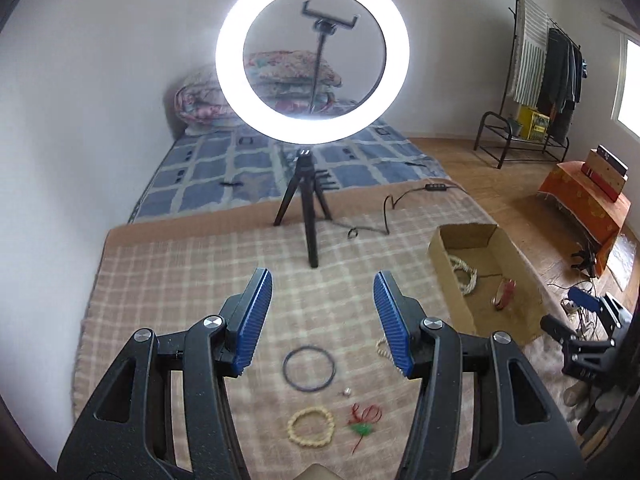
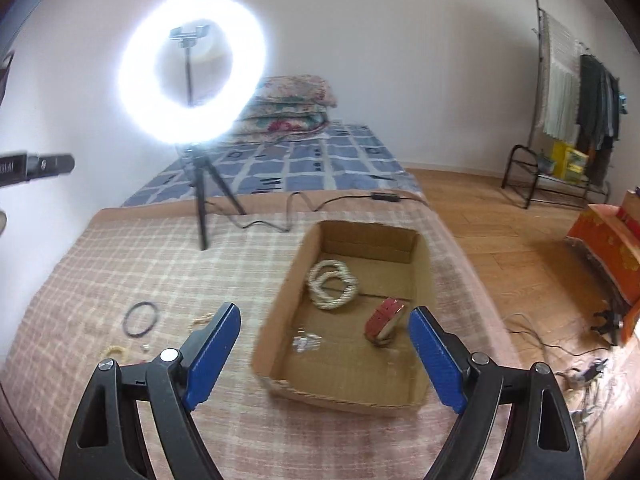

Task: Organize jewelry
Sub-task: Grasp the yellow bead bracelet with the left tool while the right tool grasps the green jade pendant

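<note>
My left gripper (image 1: 323, 294) is open and empty above the checked blanket (image 1: 180, 280). Below it lie a black ring bangle (image 1: 308, 368), a yellow bead bracelet (image 1: 310, 427), a red-and-green string piece (image 1: 363, 420), a small silver bead (image 1: 347, 391) and a pale bead strand (image 1: 381, 347), half hidden by the right finger. My right gripper (image 2: 325, 330) is open and empty over the near end of a cardboard box (image 2: 280, 312). In the box lie a white bead necklace (image 2: 332, 284), a red bracelet (image 2: 383, 322) and a small silver piece (image 2: 306, 342).
A lit ring light on a black tripod (image 1: 312, 216) stands at the blanket's far side, its cable (image 1: 384, 216) trailing right. A blue patterned mattress (image 1: 248, 168) with folded quilts lies behind. Wooden floor, a clothes rack (image 1: 536, 80) and cables are to the right.
</note>
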Demonstrator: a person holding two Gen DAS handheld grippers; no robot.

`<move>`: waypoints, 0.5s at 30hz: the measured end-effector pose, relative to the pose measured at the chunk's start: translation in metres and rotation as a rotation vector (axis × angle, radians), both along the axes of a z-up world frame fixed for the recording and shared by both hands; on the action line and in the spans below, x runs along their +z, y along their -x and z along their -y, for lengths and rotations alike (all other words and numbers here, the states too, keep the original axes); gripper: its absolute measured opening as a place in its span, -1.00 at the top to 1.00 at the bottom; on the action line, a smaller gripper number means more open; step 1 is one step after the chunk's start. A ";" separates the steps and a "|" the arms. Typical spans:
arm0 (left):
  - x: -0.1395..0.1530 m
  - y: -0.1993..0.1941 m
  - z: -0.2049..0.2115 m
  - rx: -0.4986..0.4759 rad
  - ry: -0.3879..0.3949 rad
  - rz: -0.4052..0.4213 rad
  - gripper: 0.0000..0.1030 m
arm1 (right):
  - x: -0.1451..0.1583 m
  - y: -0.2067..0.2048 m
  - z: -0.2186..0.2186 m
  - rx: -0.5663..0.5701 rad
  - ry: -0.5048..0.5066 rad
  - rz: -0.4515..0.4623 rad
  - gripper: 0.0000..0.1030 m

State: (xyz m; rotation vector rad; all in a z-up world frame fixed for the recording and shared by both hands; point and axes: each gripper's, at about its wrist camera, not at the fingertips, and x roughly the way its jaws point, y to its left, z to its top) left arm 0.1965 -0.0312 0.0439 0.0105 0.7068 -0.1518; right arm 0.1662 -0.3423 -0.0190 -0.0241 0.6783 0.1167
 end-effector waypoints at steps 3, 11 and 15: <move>-0.016 0.015 -0.018 0.018 -0.006 -0.033 -0.06 | -0.002 0.002 -0.017 0.036 0.042 0.005 -0.69; -0.069 0.042 -0.046 0.062 -0.007 -0.131 -0.06 | -0.015 0.003 -0.066 0.161 0.109 -0.049 -0.68; -0.097 0.046 -0.054 0.080 0.016 -0.205 -0.06 | -0.024 0.009 -0.090 0.235 0.124 -0.074 -0.68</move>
